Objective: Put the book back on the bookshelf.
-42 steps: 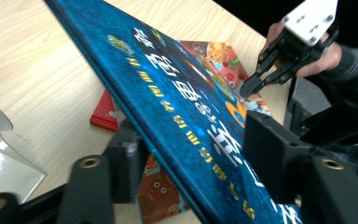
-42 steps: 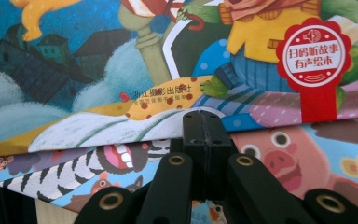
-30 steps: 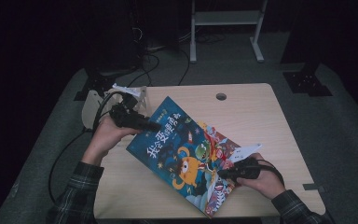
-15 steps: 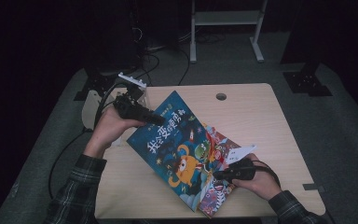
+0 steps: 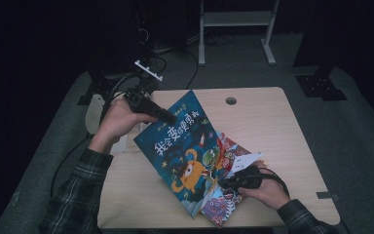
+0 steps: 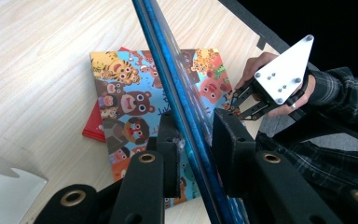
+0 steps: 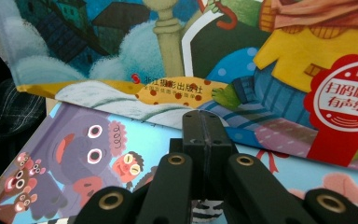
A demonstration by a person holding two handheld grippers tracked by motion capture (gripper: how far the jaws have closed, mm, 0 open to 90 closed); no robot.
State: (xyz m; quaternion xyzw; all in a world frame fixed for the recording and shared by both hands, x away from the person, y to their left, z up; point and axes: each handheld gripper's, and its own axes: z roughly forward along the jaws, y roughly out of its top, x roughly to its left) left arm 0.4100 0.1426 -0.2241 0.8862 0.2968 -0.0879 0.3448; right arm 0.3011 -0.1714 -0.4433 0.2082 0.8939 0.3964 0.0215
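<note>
Item: blue picture book [image 5: 185, 151], thin, large-format, glossy cover with an orange monster and white lettering. It is tilted up off the wooden table [image 5: 272, 126], its upper corner between the jaws of the left gripper [image 5: 168, 116] and its lower edge down near the right gripper [image 5: 229, 183].

Left gripper: its jaws have just been closing and sit on either side of the cover's edge, one pad [image 6: 170, 154] against each face, clamping the book.

Right gripper: jaws clenched together with nothing between them, tips resting on the animal-faces book [image 5: 221, 207] that lies flat under the blue one, pinning it.

Handling, as a judgement: light and flexible, likely to sag or bow when held by one corner. The gloss probably makes it slippery, so the hold should stay deep over the edge near the spine, where it is stiffest. Pages may crease if pinched hard.

Also underneath: a red book [image 6: 91, 128], corner showing.
</note>
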